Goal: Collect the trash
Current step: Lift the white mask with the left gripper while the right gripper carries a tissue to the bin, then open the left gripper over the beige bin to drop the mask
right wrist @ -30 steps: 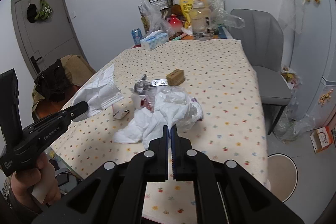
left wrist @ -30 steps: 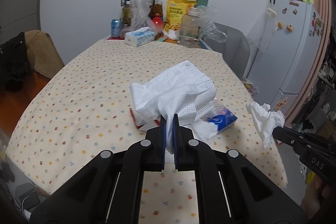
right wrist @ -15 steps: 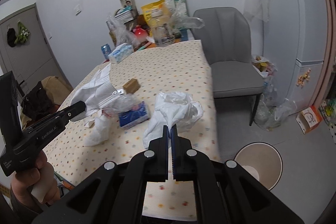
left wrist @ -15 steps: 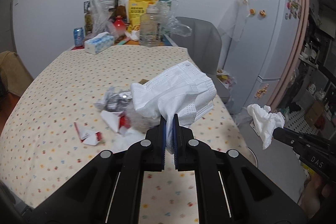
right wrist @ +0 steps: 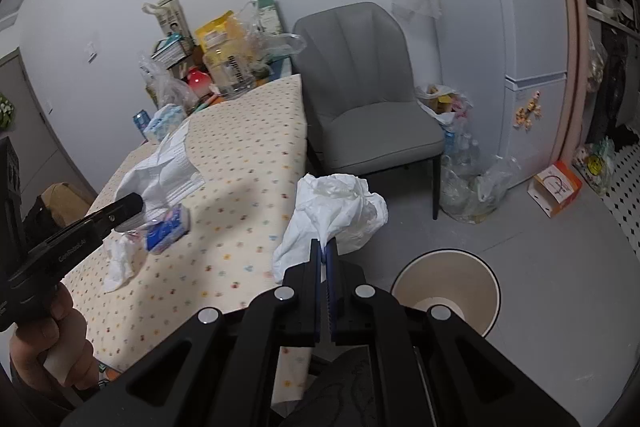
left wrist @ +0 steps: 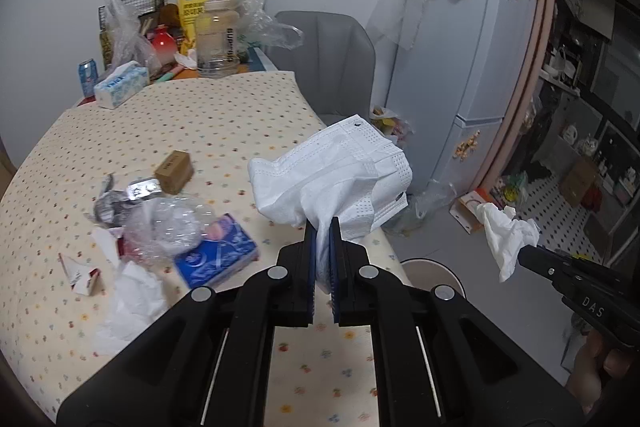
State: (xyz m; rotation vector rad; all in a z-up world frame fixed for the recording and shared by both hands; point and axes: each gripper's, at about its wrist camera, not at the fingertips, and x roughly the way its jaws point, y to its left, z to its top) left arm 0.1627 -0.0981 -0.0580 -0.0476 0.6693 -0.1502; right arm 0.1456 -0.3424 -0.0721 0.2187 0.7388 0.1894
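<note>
- The left gripper point(left wrist: 322, 227) is clamped on a white face mask point(left wrist: 334, 175) above the table's near corner; the right gripper point(right wrist: 324, 247) pinches a crumpled tissue point(right wrist: 334, 213) off the table edge, near the round bin point(right wrist: 446, 293) on the floor.
- Risk, as a judgement: either light piece, let go short of the bin's mouth, could drift onto the floor.
- The floor around the bin lies open; the grey chair point(right wrist: 364, 99) stands well apart; a blue tissue pack point(left wrist: 216, 257) and wrappers remain on the table point(left wrist: 224, 123).

chair point(right wrist: 366, 115) behind table point(right wrist: 248, 155); bin point(right wrist: 446, 285) on floor beside table.
</note>
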